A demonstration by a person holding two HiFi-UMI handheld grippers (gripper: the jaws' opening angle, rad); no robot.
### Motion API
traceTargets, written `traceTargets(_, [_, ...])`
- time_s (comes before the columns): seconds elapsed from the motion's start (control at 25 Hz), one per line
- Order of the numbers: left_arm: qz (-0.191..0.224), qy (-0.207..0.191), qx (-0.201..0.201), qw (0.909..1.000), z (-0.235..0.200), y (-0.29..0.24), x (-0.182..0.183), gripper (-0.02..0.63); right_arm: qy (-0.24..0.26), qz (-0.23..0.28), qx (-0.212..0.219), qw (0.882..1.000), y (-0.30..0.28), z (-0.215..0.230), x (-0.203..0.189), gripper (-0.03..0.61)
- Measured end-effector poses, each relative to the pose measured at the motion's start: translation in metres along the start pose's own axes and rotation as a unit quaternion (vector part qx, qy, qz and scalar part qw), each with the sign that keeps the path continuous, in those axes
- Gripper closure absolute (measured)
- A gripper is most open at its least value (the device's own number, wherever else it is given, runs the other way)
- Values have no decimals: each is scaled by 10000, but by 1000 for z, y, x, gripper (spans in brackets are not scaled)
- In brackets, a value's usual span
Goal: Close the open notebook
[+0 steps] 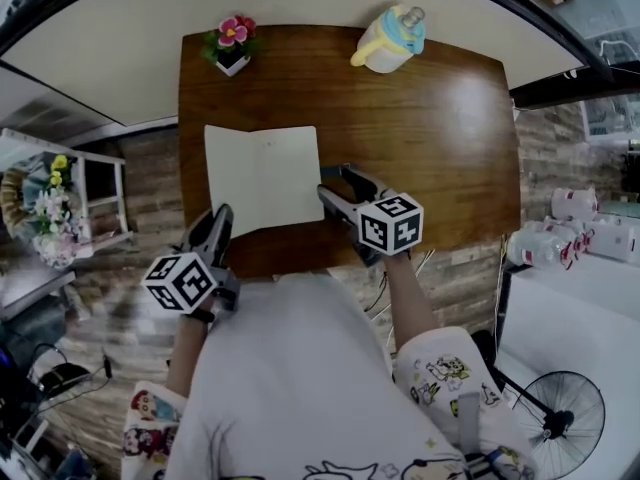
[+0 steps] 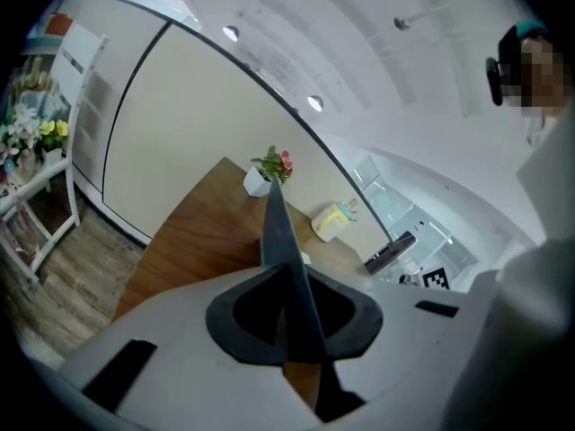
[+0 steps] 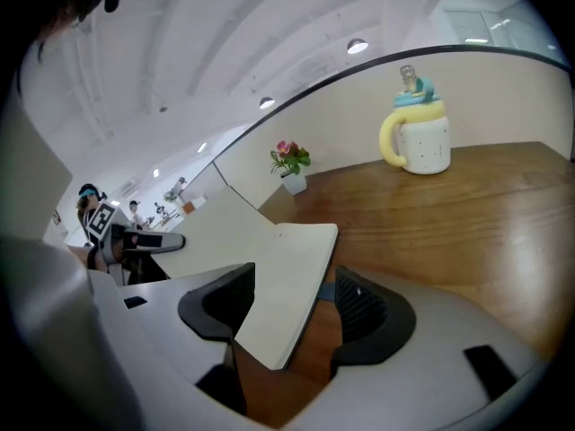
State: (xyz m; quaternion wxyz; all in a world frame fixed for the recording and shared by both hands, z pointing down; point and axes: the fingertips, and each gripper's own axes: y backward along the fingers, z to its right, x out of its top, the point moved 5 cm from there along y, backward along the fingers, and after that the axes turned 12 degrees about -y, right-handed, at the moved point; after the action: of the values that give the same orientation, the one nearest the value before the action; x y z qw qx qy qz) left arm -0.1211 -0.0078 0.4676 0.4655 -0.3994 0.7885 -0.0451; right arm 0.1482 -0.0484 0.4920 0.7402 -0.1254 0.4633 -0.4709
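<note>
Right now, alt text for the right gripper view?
Jaws of the right gripper stand apart with a cream page of the open notebook between them, above a brown wooden table. Farther back stand a yellow-handled cup and a small flower pot; the left gripper shows at far left.

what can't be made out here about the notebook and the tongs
Notebook near-left corner: head view, covered by the left tongs; whether they pinch it is unclear.
Right page's underside: right gripper view, faces away, between the open right tongs.
Marks on the pages: too small in every view.
Cup contents: hidden by its lid.
</note>
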Motion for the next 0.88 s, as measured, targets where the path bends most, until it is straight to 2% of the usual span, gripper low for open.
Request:
traceTargets(0.12, [2, -128, 9, 9999, 6, -2, 1, 586, -17, 268, 26, 9996, 14, -4, 3, 312])
traceTargets(0.24, [-33, -300, -84, 9995, 13, -6, 1, 558, 177, 548, 26, 9983, 29, -9, 4, 407])
traceTargets(0.4, [-40, -376, -324, 9988, 23, -13, 1, 505, 412, 815, 3, 9958, 45, -15, 4, 478])
traceTargets(0.88, [-232, -638, -764, 9948, 54, -37, -1, 350, 315, 1400, -6, 9897, 84, -17, 0, 530])
